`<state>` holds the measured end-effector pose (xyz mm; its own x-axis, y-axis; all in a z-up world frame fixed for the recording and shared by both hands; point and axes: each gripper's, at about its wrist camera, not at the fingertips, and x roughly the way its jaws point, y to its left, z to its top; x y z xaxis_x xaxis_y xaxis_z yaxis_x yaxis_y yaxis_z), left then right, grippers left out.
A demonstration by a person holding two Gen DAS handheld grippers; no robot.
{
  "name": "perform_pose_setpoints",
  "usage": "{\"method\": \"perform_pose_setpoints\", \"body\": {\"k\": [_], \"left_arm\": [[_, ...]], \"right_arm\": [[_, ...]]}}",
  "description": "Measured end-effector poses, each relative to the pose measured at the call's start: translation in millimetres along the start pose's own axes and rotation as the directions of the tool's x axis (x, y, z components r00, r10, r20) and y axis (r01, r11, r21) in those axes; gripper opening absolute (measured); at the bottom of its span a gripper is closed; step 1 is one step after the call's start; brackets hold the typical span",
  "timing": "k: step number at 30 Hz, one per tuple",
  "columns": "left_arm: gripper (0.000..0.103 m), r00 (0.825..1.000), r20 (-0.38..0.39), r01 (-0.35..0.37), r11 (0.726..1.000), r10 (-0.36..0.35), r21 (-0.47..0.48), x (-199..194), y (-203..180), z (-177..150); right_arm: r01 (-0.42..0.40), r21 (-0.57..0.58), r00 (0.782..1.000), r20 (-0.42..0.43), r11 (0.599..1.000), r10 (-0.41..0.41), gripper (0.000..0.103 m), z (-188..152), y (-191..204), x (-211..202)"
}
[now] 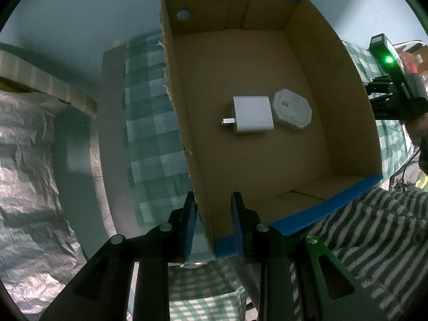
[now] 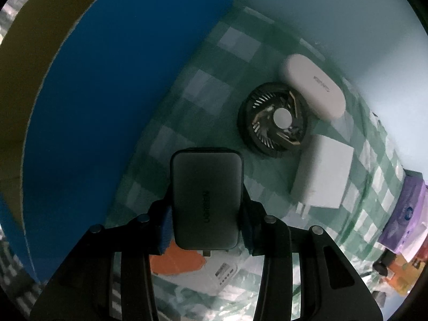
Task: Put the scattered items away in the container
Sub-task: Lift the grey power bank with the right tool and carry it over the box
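While the left gripper [image 1: 214,224] straddles the near-left wall of the box [image 1: 331,208], its fingers stand apart, one outside the wall and one inside, and whether they press on the cardboard cannot be told. Inside the box, a white charger [image 1: 252,115] and an octagonal case [image 1: 293,112] lie touching each other near the middle of the floor.

Beside the box, the right gripper [image 2: 206,214] is clamped on a grey power bank [image 2: 207,200], which is held by its long sides above the checked cloth [image 2: 187,112] of the desk. The blue outer wall of the box fills the left of the right wrist view, so the bank is judged to be just outside the box and not yet over its rim.

Beyond the bank from the box, three things are left on the cloth: a small fan [image 2: 275,120], a white pill-shaped case [image 2: 313,88] touching the fan's far edge, and a white adapter [image 2: 323,174] just beside the fan.

The step in hand is judged to be carrying the bank into the box. To do it well, the bank should be lifted clear above the rim before being moved across, since a clipped wall could shove the box. It is best lowered onto bare floor away from the charger and octagonal case, and released only when close to the floor. The box should be kept steady by the left gripper meanwhile.
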<state>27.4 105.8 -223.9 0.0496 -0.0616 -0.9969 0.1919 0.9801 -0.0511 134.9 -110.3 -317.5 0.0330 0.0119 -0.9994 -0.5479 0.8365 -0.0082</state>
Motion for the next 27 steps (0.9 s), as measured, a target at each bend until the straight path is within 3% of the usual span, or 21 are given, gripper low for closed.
{"method": "perform_pose_setpoints", "body": {"k": [15, 26, 27], "left_arm": [[0.025, 1.0, -0.012, -0.005, 1.0, 0.005, 0.005, 2.8, -1.0, 4.1], [0.025, 1.0, -0.011, -0.006, 1.0, 0.006, 0.002, 2.3, -0.7, 5.5], [0.025, 1.0, -0.011, -0.007, 1.0, 0.007, 0.001, 2.3, -0.7, 5.6]], "right_arm": [[-0.005, -0.03, 0.998, 0.062, 1.0, 0.006, 0.04, -30.1, -0.4, -47.6], [-0.008, -0.076, 0.992, 0.126, 0.997, 0.018, 0.04, -27.0, 14.5, -89.5], [-0.01, -0.083, 0.991, 0.13, 0.997, 0.021, 0.04, -43.2, 7.7, -94.3]]}}
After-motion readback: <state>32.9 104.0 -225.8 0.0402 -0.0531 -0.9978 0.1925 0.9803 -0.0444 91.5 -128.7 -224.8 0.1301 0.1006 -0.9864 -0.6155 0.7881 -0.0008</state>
